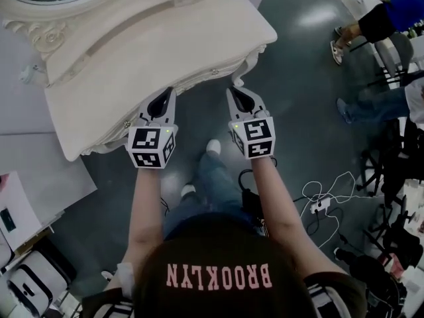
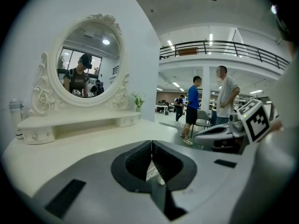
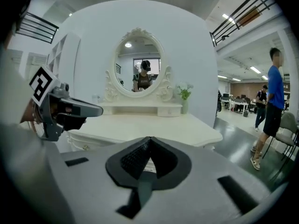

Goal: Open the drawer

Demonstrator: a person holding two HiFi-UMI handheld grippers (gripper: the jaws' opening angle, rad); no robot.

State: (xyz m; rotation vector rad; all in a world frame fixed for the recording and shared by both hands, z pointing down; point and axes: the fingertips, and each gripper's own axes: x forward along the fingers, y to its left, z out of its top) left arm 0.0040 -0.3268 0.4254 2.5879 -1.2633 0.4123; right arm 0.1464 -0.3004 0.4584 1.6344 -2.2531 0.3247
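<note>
A cream dressing table with an oval mirror stands in front of me. Its drawer front runs under the near edge and carries small knobs; it sits flush with the table. My left gripper points at the left part of that edge, a short way off, jaws shut and empty. My right gripper points at the right part near the knob, also shut with nothing between its pads. In the right gripper view the drawer front shows below the tabletop, with the left gripper beside it.
People stand and sit at the right on the dark floor. Cables and a white power strip lie at my right foot. A white board and bags are at the lower left. A small vase stands on the table's back shelf.
</note>
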